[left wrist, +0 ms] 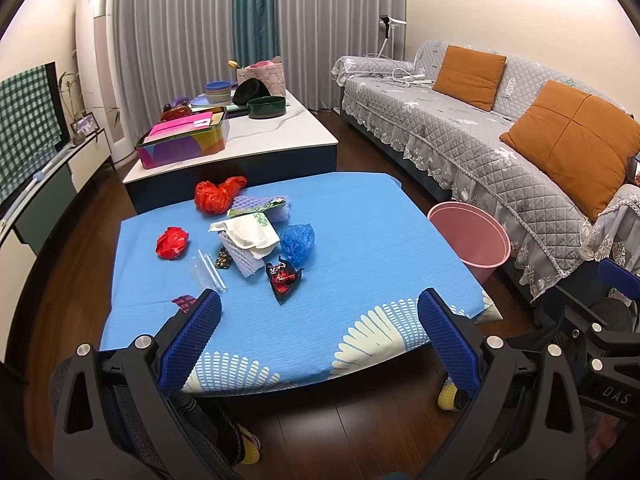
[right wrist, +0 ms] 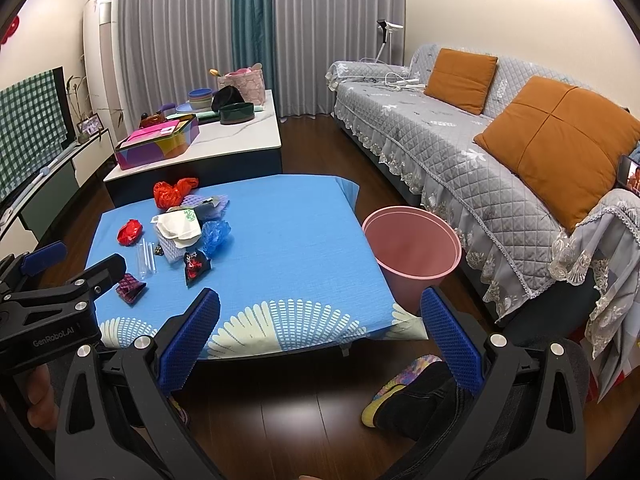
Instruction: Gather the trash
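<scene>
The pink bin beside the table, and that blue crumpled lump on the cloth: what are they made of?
The pink bin looks like moulded plastic: smooth, matte, with an even thin rim. The blue lump seems to be thin plastic film, probably a bag: glossy, slightly see-through, tightly wrinkled.

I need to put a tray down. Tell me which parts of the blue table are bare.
Bare: the blue tablecloth between the blue bag and the edge beside the pink bin, plus the near strip with the fan print. Crowded: the far left, around the white container and red bags.
</scene>
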Demonstrator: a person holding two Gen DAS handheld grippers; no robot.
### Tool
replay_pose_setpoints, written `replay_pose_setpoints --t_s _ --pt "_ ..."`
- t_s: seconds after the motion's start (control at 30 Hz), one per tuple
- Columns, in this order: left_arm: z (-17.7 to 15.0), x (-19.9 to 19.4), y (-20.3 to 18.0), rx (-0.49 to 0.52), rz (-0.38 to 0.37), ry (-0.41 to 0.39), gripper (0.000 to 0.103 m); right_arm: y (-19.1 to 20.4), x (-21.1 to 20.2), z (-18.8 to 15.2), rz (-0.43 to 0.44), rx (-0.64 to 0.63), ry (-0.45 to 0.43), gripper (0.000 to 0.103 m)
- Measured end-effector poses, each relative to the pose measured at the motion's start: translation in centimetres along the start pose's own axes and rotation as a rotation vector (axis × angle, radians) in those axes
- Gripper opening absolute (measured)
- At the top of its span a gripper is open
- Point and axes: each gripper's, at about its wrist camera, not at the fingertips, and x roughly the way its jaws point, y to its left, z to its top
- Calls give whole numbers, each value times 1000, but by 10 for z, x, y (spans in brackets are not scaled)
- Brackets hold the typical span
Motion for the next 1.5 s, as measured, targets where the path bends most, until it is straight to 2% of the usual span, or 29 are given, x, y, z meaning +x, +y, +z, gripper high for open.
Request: replay_pose_setpoints --t_s 1.5 --pt "-2 1 5 -3 6 -3 95 -4 1 1 -1 -4 2 98"
